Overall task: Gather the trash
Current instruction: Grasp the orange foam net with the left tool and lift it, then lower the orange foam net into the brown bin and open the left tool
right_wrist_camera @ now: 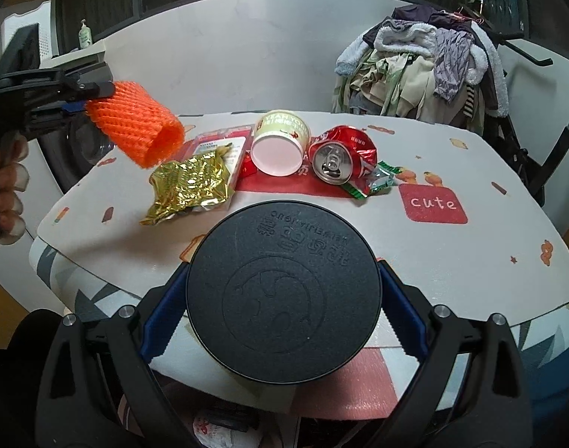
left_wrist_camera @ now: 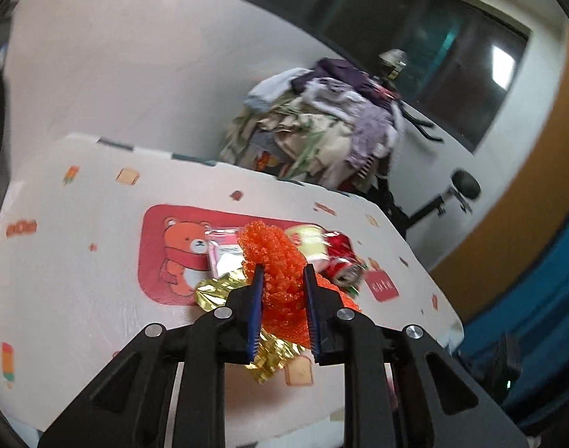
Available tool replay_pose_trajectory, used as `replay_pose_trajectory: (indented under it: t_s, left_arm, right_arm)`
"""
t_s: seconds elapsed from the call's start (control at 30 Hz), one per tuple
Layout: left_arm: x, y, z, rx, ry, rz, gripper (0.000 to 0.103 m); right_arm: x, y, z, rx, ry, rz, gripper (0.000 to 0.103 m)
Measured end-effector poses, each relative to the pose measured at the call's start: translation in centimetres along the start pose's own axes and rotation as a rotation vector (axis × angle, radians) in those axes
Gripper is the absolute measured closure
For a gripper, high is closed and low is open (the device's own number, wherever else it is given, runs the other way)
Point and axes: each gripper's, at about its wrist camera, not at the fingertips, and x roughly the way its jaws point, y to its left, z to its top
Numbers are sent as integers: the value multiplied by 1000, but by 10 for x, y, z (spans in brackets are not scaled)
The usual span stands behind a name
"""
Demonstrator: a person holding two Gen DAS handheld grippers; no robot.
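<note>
My left gripper [left_wrist_camera: 284, 269] is shut on an orange foam net sleeve [left_wrist_camera: 271, 250], held in the air above the table's left side. The right wrist view shows the same sleeve [right_wrist_camera: 138, 127] sticking out of the left gripper [right_wrist_camera: 85, 98], with a hand [right_wrist_camera: 8, 186] on its grip. My right gripper [right_wrist_camera: 283, 280] is shut on a black round container [right_wrist_camera: 282, 298] with an embossed top, over the near table edge. On the table lie a gold foil wrapper [right_wrist_camera: 191, 186], a pink packet [right_wrist_camera: 219, 143], a tipped paper cup [right_wrist_camera: 280, 142], a crushed red can [right_wrist_camera: 336, 155] and a green wrapper [right_wrist_camera: 379, 183].
The white table [right_wrist_camera: 471, 261] has a printed cover with a bear and a "cute" label. A heap of clothes [right_wrist_camera: 415, 63] is piled on an exercise machine behind its far right corner. A soap bottle [right_wrist_camera: 84, 35] stands on a shelf at the far left.
</note>
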Motion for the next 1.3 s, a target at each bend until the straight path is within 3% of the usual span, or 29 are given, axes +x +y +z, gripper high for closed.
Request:
replay_pose_trajectory:
  t_s: [0.17, 0.43, 0.63, 1.07, 1.23, 1.3]
  left_arm:
    - [-18, -28, -26, 94, 45, -19, 83]
    - [-39, -59, -113, 201, 200, -70, 83]
    - [-32, -72, -172, 259, 312, -101, 83]
    - [6, -73, -219, 326, 463, -62, 82]
    - [11, -73, -233, 354, 507, -59, 75]
    - [9, -73, -234, 360, 508, -61, 57]
  right_arm:
    - [-19, 0, -2, 3, -18, -3, 10]
    - [-52, -2, -15, 12, -45, -13, 10]
    - [-62, -5, -29, 19, -34, -22, 10]
    - [-56, -9, -39, 34, 0, -13, 10]
    - [-53, -5, -40, 26, 10, -3, 10]
    - [-52, -2, -41, 19, 14, 1, 10]
